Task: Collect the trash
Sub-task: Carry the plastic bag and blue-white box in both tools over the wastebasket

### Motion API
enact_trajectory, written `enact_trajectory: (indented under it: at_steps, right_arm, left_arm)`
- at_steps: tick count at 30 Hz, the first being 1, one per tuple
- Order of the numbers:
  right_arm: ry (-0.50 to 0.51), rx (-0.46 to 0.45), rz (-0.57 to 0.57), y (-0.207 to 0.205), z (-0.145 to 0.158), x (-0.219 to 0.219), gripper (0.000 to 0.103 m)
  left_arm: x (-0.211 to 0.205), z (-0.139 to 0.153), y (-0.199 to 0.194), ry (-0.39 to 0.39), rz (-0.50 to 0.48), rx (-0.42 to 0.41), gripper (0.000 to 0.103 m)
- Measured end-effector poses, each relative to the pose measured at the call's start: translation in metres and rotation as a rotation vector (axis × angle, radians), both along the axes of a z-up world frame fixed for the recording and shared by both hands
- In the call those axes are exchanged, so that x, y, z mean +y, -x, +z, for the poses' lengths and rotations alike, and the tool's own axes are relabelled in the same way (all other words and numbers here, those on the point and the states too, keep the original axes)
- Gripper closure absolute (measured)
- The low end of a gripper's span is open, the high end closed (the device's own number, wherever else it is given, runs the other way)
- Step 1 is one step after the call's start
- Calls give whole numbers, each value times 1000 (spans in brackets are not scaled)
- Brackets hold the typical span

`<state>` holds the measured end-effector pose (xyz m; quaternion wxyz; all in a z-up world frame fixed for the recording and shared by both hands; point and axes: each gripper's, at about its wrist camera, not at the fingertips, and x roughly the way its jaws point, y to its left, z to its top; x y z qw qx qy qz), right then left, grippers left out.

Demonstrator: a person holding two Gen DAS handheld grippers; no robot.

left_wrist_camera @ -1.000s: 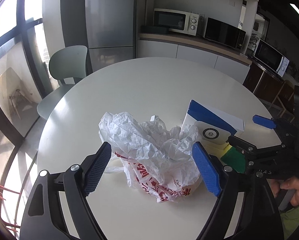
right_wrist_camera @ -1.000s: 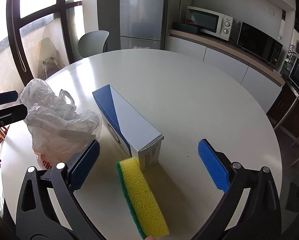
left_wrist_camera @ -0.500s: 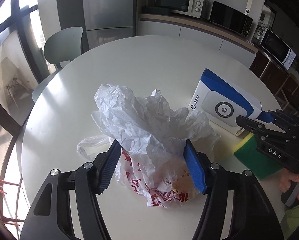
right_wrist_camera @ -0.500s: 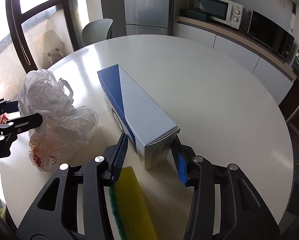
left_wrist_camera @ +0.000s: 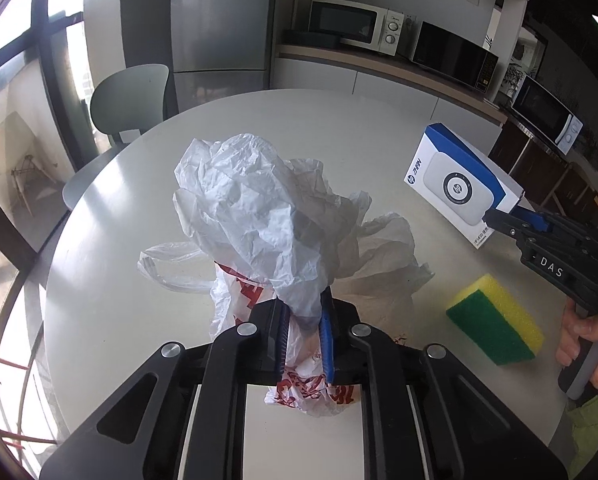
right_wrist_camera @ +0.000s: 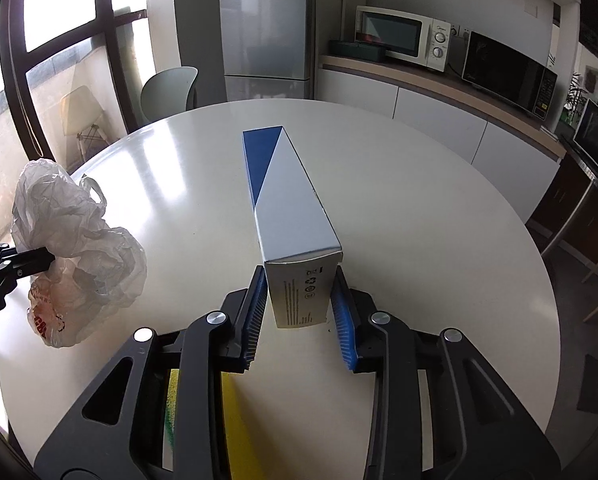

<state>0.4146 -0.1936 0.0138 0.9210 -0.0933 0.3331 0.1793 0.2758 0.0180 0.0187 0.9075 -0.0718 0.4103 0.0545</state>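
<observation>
On the round white table (left_wrist_camera: 111, 240), the left gripper (left_wrist_camera: 303, 322) is closing its jaws on the crumpled white plastic bag (left_wrist_camera: 267, 216), its blue pads nearly together and pinching a bunched neck of the film. The bag is billowing above the pads, and its lower part, printed in red characters too creased to read, is hanging below them. To the right, the right gripper (right_wrist_camera: 299, 312) is closing on the near end of a blue and white box (right_wrist_camera: 287, 204), its pads pressing against the box's two long sides. The box is standing on edge on the table; its face is showing a round HP logo, and the end panel is carrying fine print and a recycling mark too small to read. The right gripper's arm is bearing the letters DAS. A yellow and green sponge (left_wrist_camera: 495, 320) is lying on the table near that gripper, apart from the bag.
</observation>
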Motion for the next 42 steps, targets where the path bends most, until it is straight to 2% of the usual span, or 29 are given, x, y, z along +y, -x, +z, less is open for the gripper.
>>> enact_trajectory:
  at_steps: [5, 10, 17, 28, 37, 42]
  right_arm:
    - [-15, -43, -12, 19, 22, -2, 73]
    - [-18, -62, -11, 51, 30, 2, 73]
    - [-43, -43, -3, 111, 18, 7, 73]
    - [-96, -35, 14, 217, -1, 5, 73]
    - [-99, -53, 28, 292, -8, -5, 73]
    - [-120, -56, 23, 320, -14, -16, 73]
  left_arm:
    - [3, 17, 14, 13, 1, -45, 91]
    - [3, 24, 33, 9, -11, -73, 92]
    - [7, 26, 64, 11, -21, -96, 92]
    - [4, 29, 133, 22, -40, -150, 92]
    - [-15, 29, 192, -29, -93, -173, 93]
    - [-22, 16, 217, -45, -120, -156, 93]
